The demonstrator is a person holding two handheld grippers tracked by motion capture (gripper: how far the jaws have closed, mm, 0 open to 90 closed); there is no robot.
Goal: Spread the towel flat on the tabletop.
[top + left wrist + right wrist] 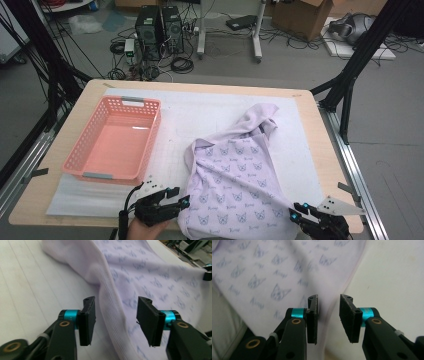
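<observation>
1. item in hand: a pale lilac cotton garment printed with small cat-face motifs (235,185), lying crumpled in the lower centre of the high view, on the white padded mat (200,115) that covers the wooden table (320,150). its upper end trails toward the upper right of the mat; its near hem runs along the bottom edge of the frame.
2. my left gripper (184,202) sits at the lower left of the garment. in the left gripper view its jaws stand apart, the ribbed hem (113,307) lying between them; the pads (90,312) do not press on the cloth.
3. my right gripper (295,212) sits at the lower right corner of the garment. in the right gripper view its jaws are also parted, with the cloth edge (329,302) lying between them, unpinched.
4. a salmon-pink perforated plastic basket (150,130) stands empty at the left of the mat, well apart from the garment.
5. judgement on step: both near corners are lined up for a grasp, neither yet taken. i read this as the pick-up before spreading or folding.
6. next move calls for: closing both pairs of jaws squarely on the hem, then lifting evenly so the cloth stays taut.
</observation>
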